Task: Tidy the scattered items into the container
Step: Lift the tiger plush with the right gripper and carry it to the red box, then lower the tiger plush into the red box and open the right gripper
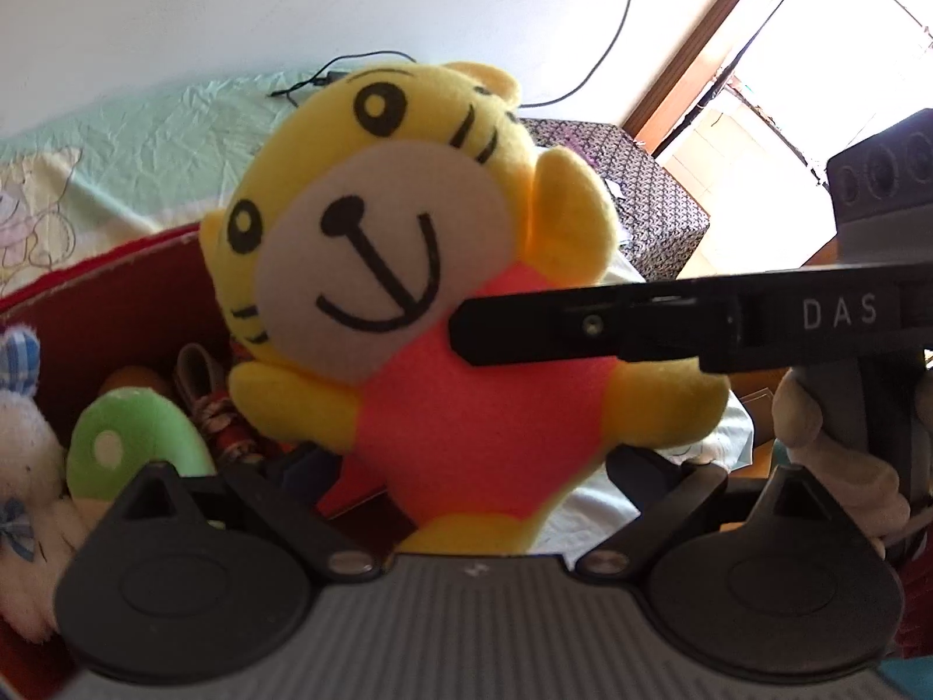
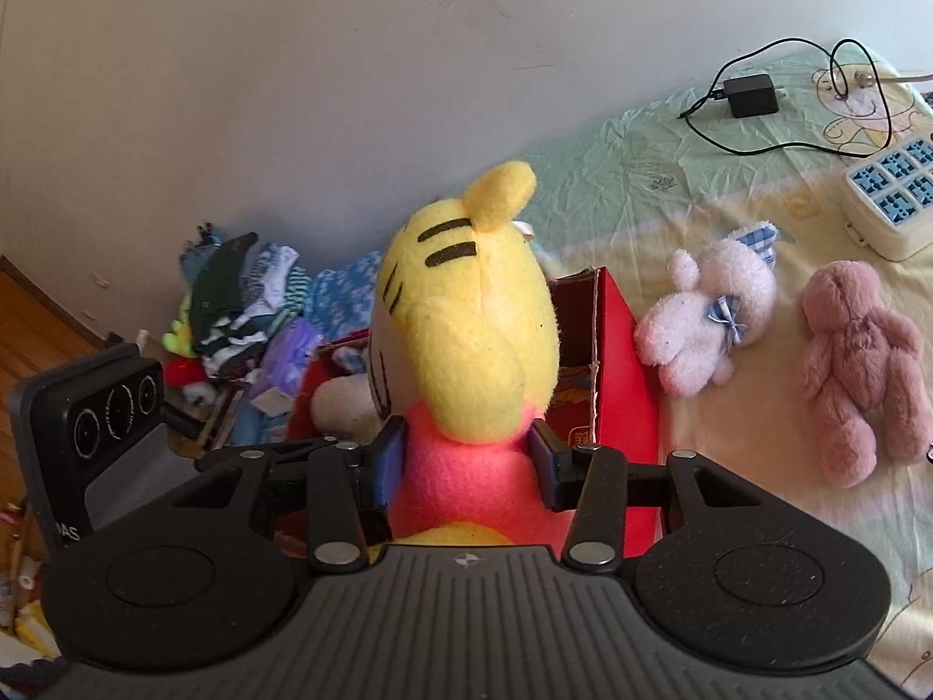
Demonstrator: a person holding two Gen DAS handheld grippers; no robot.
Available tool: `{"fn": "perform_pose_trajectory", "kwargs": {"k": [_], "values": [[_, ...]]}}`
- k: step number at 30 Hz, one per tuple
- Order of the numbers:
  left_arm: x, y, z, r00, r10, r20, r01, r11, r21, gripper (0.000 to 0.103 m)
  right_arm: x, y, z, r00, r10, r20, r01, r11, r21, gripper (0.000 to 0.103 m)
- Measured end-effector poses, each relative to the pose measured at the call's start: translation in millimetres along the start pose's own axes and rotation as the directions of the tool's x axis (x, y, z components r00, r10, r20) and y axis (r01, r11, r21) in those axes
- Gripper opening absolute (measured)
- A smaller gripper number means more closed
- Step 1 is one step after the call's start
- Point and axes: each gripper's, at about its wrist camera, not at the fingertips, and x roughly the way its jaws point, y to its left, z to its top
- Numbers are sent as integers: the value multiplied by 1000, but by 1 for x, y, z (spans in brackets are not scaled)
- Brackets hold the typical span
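Left wrist view: your left gripper (image 1: 466,466) stands spread wide around the tiger plush (image 1: 408,268) without pinching it; the red box (image 1: 116,268) behind holds a green toy (image 1: 134,443). Right wrist view: your right gripper (image 2: 466,466) is clamped on the tiger plush's (image 2: 466,350) pink body, held above the red box (image 2: 618,361). A white bunny (image 2: 705,321) and pink bear (image 2: 863,367) lie on the bed sheet (image 2: 641,175), beside the box.
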Motion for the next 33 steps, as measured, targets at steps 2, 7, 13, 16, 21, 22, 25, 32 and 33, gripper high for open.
{"fn": "perform_pose_trajectory", "kwargs": {"k": [2,7,13,16,21,22,25,32,33], "values": [[5,10,0,1000,-15,-10,15,1000,-20,96,11,4,-1,999,-49,7,49,999,-15,46],[18,32,1,998,-52,-35,50,997,-64,97,27,8,-6,988,-152,15,152,988,-12,45],[26,44,1,997,-56,-43,53,996,-72,97,40,21,-7,969,-246,32,248,965,-81,44],[28,42,1,998,-32,-45,30,999,-41,98,48,27,-8,957,-289,28,291,951,-106,44],[34,43,-1,999,6,-47,-5,1000,1,97,61,44,-15,924,-382,32,380,902,-207,44],[34,45,-2,999,6,-50,-6,1000,1,97,63,45,-17,920,-391,29,388,896,-215,44],[34,42,-7,998,25,-63,-23,999,30,92,69,42,-18,918,-396,-14,385,900,-205,44],[40,40,-4,996,67,-66,-63,996,60,85,81,36,-22,904,-426,-19,415,890,-190,38],[40,40,-3,995,69,-65,-65,996,65,84,82,37,-22,900,-436,-10,425,883,-198,38]]}}
